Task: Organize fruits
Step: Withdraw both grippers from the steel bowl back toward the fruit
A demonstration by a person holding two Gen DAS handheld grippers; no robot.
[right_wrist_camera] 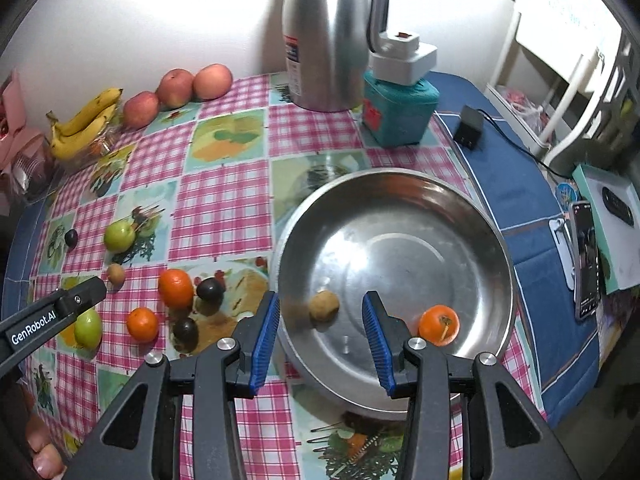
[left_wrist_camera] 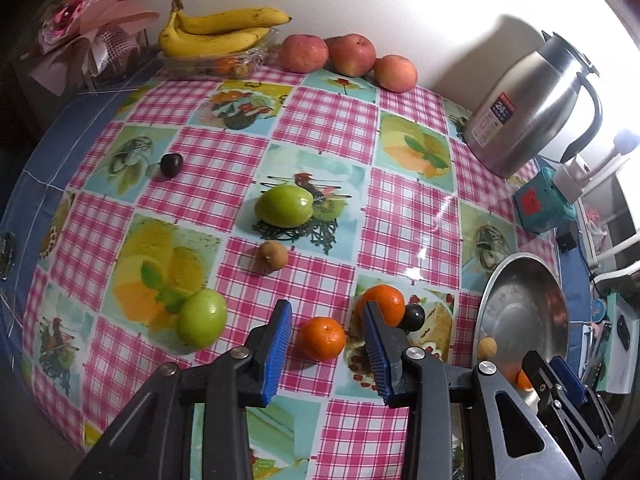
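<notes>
Left gripper: your left gripper (left_wrist_camera: pixel 326 340) hangs spread wide above the cloth, nothing between its blue pads (left_wrist_camera: pixel 276 354).
Key relation: the small tangerine (left_wrist_camera: pixel 323 338) lies dead ahead at 12 o'clock, inside the gap between the two pads; being round, it has no long axis to line up with, so by my reading you only need to drop and close.
Nearer hand: the left, clearly; the right is over the bowl.
Right gripper: your right gripper (right_wrist_camera: pixel 320 334) is also spread and empty, poised over the near rim of the steel bowl (right_wrist_camera: pixel 496 240).
Already in bowl: a brown longan (right_wrist_camera: pixel 324 306) at 12 o'clock between the right fingers, and an orange tangerine (right_wrist_camera: pixel 439 325) at 2 o'clock.
Crowding: a larger tangerine (left_wrist_camera: pixel 384 302) and a dark plum (left_wrist_camera: pixel 414 316) sit just beyond the right pad at 1 o'clock; closing askew could nudge them.
Also loose: green fruit (left_wrist_camera: pixel 202 318) at 10 o'clock, second longan (left_wrist_camera: pixel 273 255) at 11 o'clock.
Route to bowl: 3 o'clock from the left gripper.
</notes>
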